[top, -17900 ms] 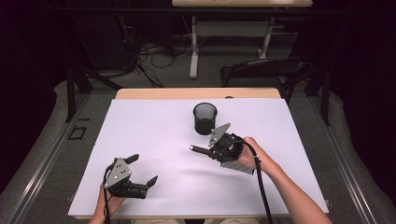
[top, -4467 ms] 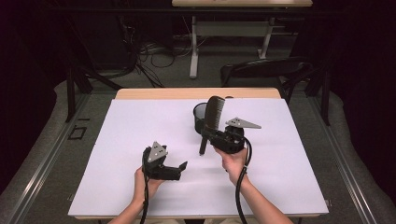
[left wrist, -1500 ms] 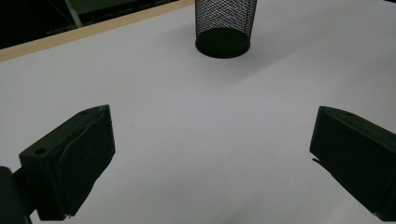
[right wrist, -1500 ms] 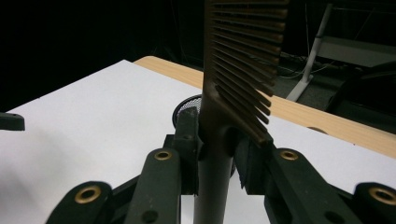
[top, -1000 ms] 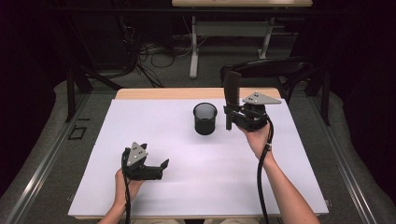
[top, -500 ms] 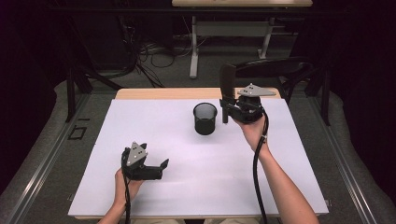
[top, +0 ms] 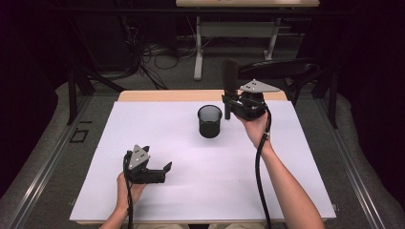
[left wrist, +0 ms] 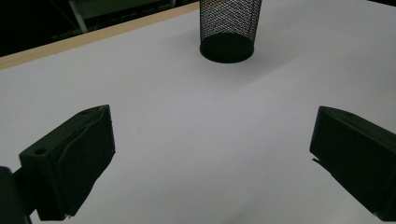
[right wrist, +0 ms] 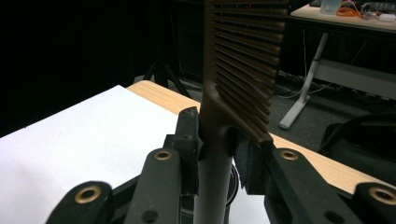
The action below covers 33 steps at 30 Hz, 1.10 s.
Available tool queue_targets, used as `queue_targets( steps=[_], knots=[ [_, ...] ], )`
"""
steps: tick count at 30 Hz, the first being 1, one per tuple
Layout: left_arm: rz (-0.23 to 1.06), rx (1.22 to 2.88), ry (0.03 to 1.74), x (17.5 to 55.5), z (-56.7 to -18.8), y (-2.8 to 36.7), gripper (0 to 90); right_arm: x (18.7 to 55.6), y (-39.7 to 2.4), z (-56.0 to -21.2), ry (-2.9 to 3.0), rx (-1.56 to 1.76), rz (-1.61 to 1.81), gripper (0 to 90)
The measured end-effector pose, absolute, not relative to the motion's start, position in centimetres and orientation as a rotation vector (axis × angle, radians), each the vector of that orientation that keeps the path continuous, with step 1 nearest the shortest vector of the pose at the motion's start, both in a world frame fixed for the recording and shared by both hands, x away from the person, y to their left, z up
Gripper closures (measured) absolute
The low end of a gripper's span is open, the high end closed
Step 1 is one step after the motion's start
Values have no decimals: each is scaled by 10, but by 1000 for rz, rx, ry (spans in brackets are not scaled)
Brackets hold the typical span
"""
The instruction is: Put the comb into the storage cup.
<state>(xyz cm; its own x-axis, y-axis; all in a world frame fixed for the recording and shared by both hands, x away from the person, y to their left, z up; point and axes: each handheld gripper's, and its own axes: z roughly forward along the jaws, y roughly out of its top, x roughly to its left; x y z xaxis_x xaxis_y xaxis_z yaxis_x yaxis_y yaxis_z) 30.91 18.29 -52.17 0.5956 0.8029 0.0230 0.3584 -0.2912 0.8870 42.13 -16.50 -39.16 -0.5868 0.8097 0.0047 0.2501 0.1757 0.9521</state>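
A dark brown comb (right wrist: pixel 243 65) stands upright in my right gripper (top: pixel 228 101), which is shut on its handle (right wrist: pixel 212 177). In the high view the comb (top: pixel 230 76) rises above the gripper, to the right of a black mesh cup (top: pixel 210 121) and near the table's far edge. The cup stands upright on the white table cover (top: pixel 191 162), and its mesh wall (left wrist: pixel 229 21) also shows in the left gripper view. My left gripper (top: pixel 165 171) rests low at the front left, open, with bare white surface between its jaws.
A wooden strip (top: pixel 157 95) edges the far side of the table. Behind it stand a dark chair (top: pixel 282 71) and a desk frame (top: pixel 239 33) with cables on the floor. Cables trail from both grippers along the forearms.
My right gripper has carried the comb from in front of the cup, up and around to the cup's right near the far edge. The left gripper drew back to the front left.
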Motion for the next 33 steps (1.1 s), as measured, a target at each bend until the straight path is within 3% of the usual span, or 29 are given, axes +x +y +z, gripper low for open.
queue_targets(
  steps=[33],
  knots=[
    [599,1882,935,310,-521,184,1,446,-141,-395,1911,921,1431,731]
  ],
)
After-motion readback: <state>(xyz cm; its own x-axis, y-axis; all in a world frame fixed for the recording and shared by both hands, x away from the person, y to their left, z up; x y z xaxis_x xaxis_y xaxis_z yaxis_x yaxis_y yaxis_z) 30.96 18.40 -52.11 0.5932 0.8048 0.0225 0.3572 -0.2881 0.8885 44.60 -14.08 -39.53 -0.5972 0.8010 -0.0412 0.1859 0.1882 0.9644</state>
